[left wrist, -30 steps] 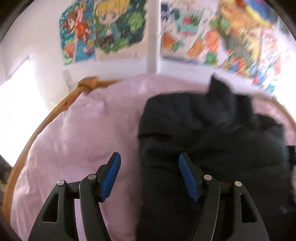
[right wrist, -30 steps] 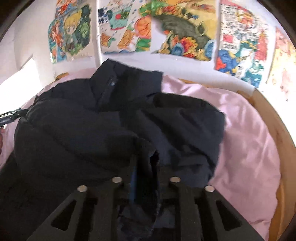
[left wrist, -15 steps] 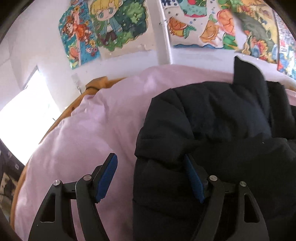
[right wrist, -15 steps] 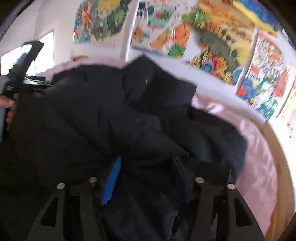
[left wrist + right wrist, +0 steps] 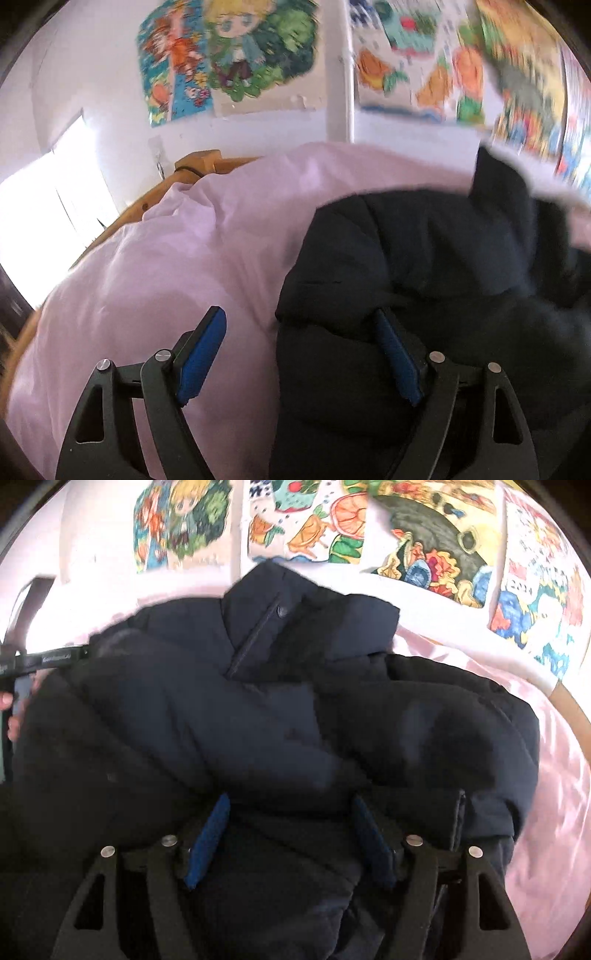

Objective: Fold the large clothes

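Observation:
A large dark navy padded jacket (image 5: 280, 716) lies bunched on a pink bed sheet (image 5: 177, 258); it also shows in the left wrist view (image 5: 424, 258). My left gripper (image 5: 299, 332) is open, astride the jacket's left edge, with its right fingertip (image 5: 388, 332) against a fold and its left one over the sheet. My right gripper (image 5: 290, 812) is open and sits low over the jacket's near part, fabric between its blue pads. The jacket's collar (image 5: 273, 605) points toward the wall. The left gripper's black body (image 5: 40, 661) shows at the left edge of the right wrist view.
A wooden bed frame (image 5: 192, 166) rims the pink sheet on the left and on the right (image 5: 569, 705). Colourful posters (image 5: 229, 55) cover the white wall behind the bed. A bright window (image 5: 48, 206) is at the far left.
My right gripper was shut on a jacket fold a second ago and has opened, letting the fold drop onto the jacket. My left gripper stayed open and shifted slightly along the jacket's left edge.

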The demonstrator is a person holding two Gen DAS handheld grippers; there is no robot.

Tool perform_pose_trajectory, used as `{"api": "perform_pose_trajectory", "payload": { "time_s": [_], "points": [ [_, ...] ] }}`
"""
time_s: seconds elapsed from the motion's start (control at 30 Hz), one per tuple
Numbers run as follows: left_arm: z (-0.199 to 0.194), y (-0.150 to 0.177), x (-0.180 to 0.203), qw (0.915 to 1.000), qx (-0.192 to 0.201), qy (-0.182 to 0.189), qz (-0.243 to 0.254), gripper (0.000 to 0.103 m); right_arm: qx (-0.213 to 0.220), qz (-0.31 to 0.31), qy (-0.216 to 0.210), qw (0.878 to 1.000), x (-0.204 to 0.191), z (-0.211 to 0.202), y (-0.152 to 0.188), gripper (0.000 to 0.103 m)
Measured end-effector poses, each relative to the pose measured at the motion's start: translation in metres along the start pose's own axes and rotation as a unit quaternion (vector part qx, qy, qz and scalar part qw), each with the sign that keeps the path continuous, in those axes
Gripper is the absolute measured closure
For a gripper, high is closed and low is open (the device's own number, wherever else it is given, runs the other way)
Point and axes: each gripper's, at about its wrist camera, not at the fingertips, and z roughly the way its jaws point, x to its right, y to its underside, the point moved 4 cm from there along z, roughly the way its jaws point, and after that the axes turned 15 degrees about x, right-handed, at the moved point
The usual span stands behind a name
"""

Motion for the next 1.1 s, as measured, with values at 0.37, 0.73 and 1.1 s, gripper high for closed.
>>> {"api": "perform_pose_trajectory", "payload": {
  "time_s": [0.37,0.73,1.1],
  "points": [
    [-0.098,-0.005,0.062,0.9913,-0.028,0.124,0.032,0.024,0.009,0.049,-0.003,0.999,0.02,-0.085,-0.012,0.014],
    [-0.07,-0.02,0.112,0.9761,-0.105,0.186,0.036,0.024,-0.041,0.178,-0.046,0.982,0.079,-0.08,-0.045,0.009],
    [-0.013,-0.004,0.124,0.9708,-0.106,0.205,0.066,0.024,-0.046,0.288,-0.063,0.954,0.125,0.055,-0.107,0.009]
  ]
}}
